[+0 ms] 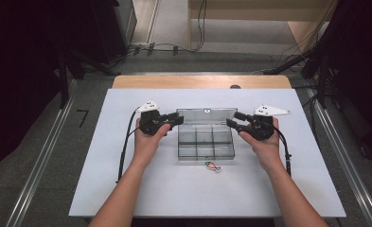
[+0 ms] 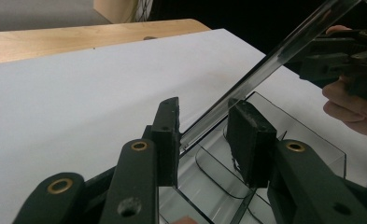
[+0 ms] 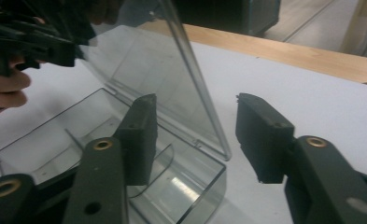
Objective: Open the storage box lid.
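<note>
While both grippers flanked the clear compartment box [image 1: 205, 142] near the middle of the white tabletop [image 1: 127, 189], the step in hand looked like moving its hinged lid [image 1: 206, 116], which stood raised along the far side of the box. The left gripper [image 1: 174, 119] sat at the lid's left end with its jaws apart, the lid's edge passing between them but not clamped, as the left gripper view showed. The right gripper [image 1: 233, 119] waited at the lid's right end, jaws also wide apart, the lid's edge [image 3: 195, 79] standing between them. Whether the lid was being opened or shut could not be told. The next move seemed to call for a gentle, even push or pinch at both ends, so the thin lid would swing without twisting. A small fish-shaped piece [image 1: 212, 166] lay just beside the box's near edge. Beyond the white tabletop ran a wooden edge [image 1: 200, 82], then grey floor with cables [image 1: 164, 47] and dark stands.
</note>
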Available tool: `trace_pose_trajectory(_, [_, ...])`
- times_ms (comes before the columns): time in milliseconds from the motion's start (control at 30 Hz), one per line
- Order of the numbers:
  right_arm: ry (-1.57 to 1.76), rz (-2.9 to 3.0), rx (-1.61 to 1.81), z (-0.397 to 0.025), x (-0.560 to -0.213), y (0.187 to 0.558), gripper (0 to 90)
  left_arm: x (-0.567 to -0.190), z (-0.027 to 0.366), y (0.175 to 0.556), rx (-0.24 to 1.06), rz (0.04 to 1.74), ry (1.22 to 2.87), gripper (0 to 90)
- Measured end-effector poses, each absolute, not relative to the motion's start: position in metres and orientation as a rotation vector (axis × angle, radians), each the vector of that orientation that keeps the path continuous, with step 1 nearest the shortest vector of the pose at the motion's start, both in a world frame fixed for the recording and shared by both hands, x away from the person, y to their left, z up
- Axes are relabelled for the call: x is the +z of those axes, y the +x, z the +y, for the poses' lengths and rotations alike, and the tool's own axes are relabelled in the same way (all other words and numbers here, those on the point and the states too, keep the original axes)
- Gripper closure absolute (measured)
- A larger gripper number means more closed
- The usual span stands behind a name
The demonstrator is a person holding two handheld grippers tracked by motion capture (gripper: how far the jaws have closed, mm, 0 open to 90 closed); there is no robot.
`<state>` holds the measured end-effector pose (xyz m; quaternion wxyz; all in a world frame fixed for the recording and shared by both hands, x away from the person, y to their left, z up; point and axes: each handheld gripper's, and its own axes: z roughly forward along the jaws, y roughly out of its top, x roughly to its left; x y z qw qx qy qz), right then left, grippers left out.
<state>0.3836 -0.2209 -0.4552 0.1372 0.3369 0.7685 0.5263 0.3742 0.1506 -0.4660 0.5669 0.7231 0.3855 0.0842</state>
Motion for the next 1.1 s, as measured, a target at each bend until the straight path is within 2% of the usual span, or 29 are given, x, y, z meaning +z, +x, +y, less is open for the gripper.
trace_pose_trajectory(367, [1.003, 2.213, 1.587, -0.22, -0.465, 0.396, 63.1, -0.469, 0.15, 0.379, 0.192, 0.907, 1.692, 66.5])
trace_pose_trajectory(1100, [1.057, 2.217, 1.525, -0.211, -0.461, 0.415, 71.3, -0.474, 0.149, 0.395, 0.177, 0.992, 1.645, 75.4])
